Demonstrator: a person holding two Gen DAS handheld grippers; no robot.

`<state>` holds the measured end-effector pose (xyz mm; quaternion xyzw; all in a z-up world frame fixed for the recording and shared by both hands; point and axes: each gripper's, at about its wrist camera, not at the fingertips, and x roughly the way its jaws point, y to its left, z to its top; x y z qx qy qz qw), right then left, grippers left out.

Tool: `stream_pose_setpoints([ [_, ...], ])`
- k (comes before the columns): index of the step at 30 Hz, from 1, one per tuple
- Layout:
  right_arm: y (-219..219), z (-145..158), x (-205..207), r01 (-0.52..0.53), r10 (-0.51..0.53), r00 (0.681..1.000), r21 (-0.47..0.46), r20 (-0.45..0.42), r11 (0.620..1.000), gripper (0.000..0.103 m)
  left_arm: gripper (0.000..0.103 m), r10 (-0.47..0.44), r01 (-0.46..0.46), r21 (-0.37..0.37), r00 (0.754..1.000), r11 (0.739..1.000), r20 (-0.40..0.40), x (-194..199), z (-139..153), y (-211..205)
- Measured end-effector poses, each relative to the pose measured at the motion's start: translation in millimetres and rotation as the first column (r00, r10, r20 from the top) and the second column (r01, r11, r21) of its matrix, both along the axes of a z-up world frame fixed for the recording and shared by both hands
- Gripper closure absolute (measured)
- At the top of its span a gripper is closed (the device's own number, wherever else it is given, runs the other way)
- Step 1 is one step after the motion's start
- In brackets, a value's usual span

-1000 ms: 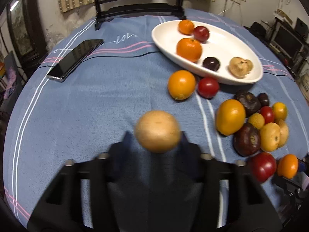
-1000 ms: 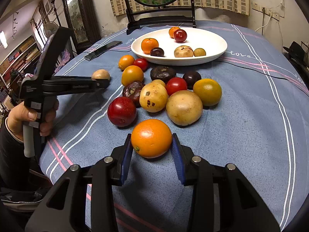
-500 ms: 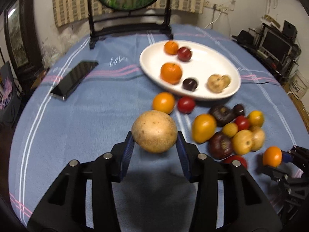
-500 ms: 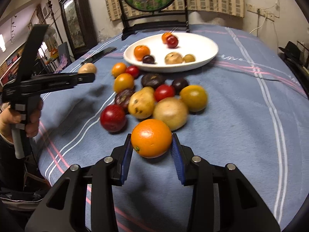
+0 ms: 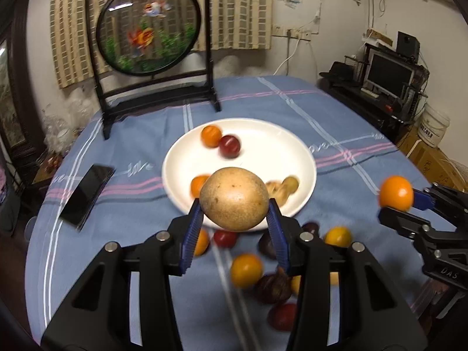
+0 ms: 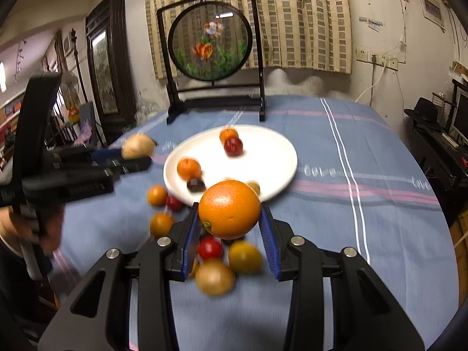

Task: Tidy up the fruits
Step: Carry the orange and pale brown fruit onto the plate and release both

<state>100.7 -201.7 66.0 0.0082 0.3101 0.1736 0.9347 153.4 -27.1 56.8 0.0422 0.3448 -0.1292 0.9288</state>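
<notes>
Aloft together, the left gripper (image 5: 234, 219) clamps a tan fruit (image 5: 234, 199) and the right gripper (image 6: 231, 228) an orange (image 6: 229, 209), both mid-carry toward the white plate (image 5: 295, 146) at twelve o'clock, each likely needing a gentle release onto bare china.

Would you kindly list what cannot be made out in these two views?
- Left wrist view: loose fruit pile is motion-blurred and partly hidden behind the left gripper.
- Left wrist view: tan fruit covers part of the white plate.
- Right wrist view: person's hand is blurred, cut off.
</notes>
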Motion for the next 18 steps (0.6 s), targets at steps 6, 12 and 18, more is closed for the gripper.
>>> stream_pose_setpoints([
  [6, 8, 2, 64, 0.041, -0.041, 0.999, 0.004, -0.013, 0.999, 0.063, 0.058, 0.017, -0.017, -0.004, 1.000, 1.000, -0.022, 46, -12, -16],
  [12, 12, -26, 110, 0.071, -0.068, 0.992, 0.024, -0.104, 0.997, 0.063, 0.058, 0.031, -0.031, -0.001, 0.996, 1.000, -0.082, 77, -40, -26],
  [18, 7, -49, 119, 0.097, -0.091, 0.984, 0.029, -0.154, 0.995, 0.063, 0.057, 0.039, -0.040, -0.001, 0.992, 0.999, -0.116, 96, -59, -27],
])
